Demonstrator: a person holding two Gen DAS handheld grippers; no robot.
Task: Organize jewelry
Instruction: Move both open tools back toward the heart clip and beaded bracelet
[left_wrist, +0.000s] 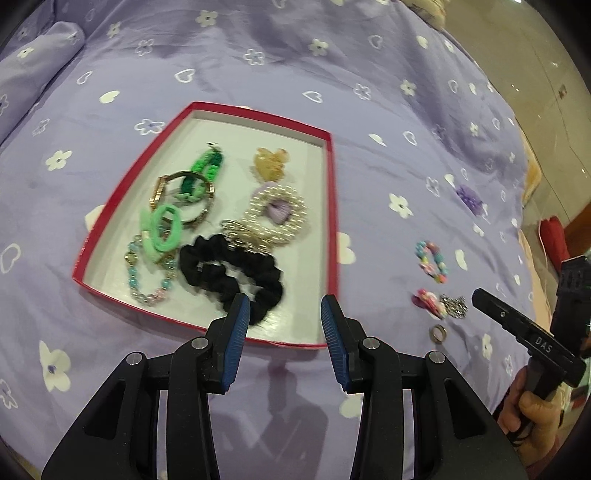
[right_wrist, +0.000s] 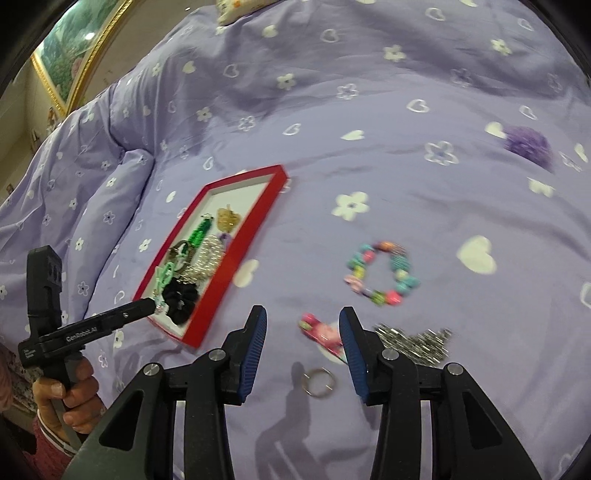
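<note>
I am in a home bedroom; my work lies on a bed (right_wrist: 369, 122) under a lilac quilt printed with white flowers and hearts; a gilt-framed painting (right_wrist: 70, 55) hangs far left; glossy floor (left_wrist: 535, 55) far right.

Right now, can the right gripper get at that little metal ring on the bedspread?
Probably yes. The right gripper is open, and the metal ring lies flat on the bedspread between its fingers, with nothing over it; the pink clip lies just beyond.

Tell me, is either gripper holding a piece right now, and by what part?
Nothing is held. The left gripper is open above the red tray, and the right gripper is open over the pink clip.
</note>
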